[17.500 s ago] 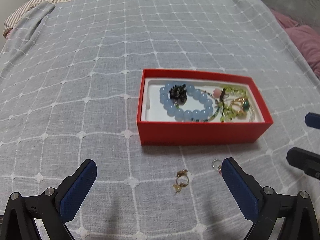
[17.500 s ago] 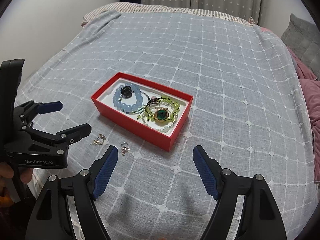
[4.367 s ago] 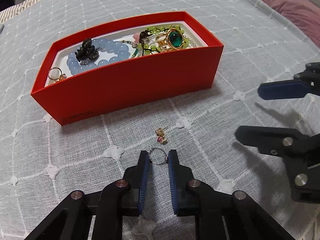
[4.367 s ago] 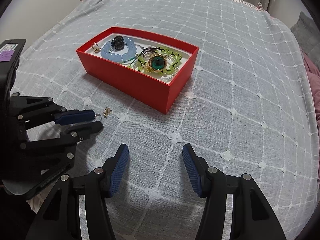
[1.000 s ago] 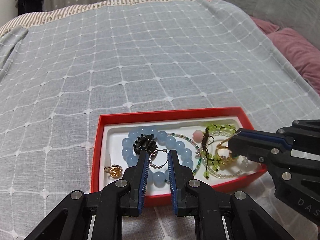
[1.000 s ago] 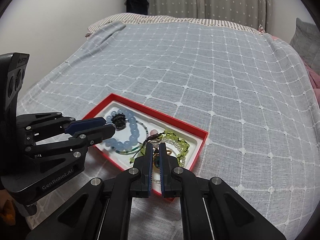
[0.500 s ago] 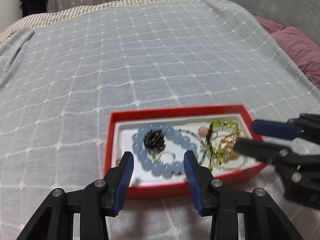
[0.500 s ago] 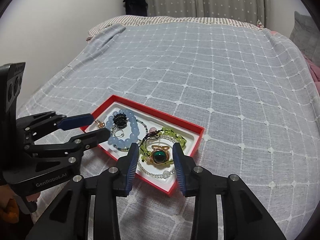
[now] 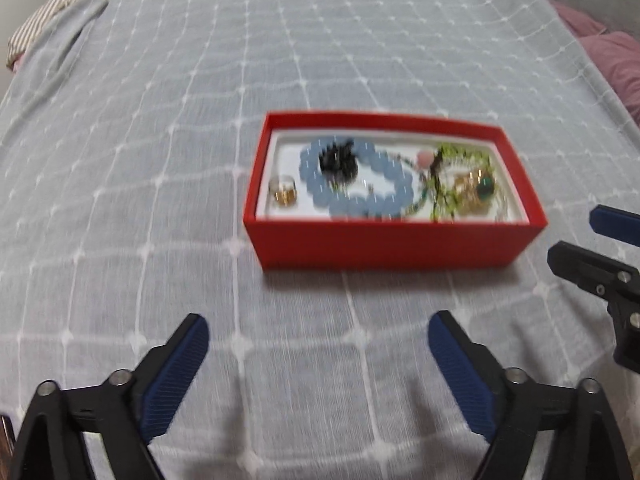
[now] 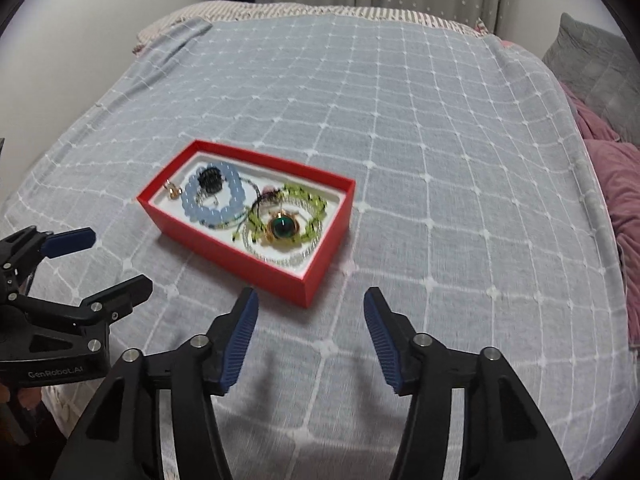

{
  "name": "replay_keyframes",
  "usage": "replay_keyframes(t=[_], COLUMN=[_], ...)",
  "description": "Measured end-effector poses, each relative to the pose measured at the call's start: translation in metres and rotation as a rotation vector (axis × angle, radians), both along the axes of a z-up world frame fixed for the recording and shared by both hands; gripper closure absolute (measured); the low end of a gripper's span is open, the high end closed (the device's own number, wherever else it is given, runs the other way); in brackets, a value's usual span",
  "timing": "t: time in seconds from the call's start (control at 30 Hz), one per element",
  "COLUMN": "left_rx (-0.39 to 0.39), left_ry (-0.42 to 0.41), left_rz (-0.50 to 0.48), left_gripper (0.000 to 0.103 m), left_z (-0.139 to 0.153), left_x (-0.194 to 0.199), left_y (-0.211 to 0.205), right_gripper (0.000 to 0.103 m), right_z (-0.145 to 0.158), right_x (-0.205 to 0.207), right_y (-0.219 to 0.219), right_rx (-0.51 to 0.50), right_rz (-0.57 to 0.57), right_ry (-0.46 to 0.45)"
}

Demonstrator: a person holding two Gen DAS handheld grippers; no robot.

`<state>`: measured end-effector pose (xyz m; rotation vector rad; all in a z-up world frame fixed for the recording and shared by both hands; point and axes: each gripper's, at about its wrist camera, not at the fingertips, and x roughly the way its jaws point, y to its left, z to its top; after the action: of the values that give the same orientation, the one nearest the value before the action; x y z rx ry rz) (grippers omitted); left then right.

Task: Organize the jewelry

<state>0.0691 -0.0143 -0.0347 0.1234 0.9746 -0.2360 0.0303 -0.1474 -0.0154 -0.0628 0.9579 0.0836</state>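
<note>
Both your grippers, left gripper (image 9: 318,334) and right gripper (image 10: 310,312), just opened empty; everything's in the red box (image 9: 384,242) now, looks done.

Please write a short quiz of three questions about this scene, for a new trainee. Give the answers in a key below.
1. True or false: the left claw holds a ring.
2. What colour is the box that holds the jewelry?
3. Which lies nearer the gold ring: (a) the blue bead bracelet or (b) the green stone pendant?

Key: 1 false, it is open and empty; 2 red; 3 (a).
</note>
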Motion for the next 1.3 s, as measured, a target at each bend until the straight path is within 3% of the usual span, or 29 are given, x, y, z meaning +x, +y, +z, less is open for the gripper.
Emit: replay_keyframes(t=[0.2,0.43,1.3], left_rx=[0.046,0.024,0.025], left_ry=[0.004,0.053,0.039], left_rz=[0.045,0.076,0.061], left_gripper=[0.001,0.001,0.001], left_z=[-0.009,-0.018,-0.017], left_x=[-0.008,-0.003,-0.004], left_y=[0.000,0.006,0.007], right_gripper=[0.037,0.035,0.035], right_z=[-0.013,-0.016,-0.022], right_x=[-0.009,-0.007,-0.006], right_y=[0.007,0.007,0.016], right_rx=[-0.048,-0.058,-0.073], right_rz=[-0.003,-0.012,-0.004], right_ry=[0.052,0.064,0.081])
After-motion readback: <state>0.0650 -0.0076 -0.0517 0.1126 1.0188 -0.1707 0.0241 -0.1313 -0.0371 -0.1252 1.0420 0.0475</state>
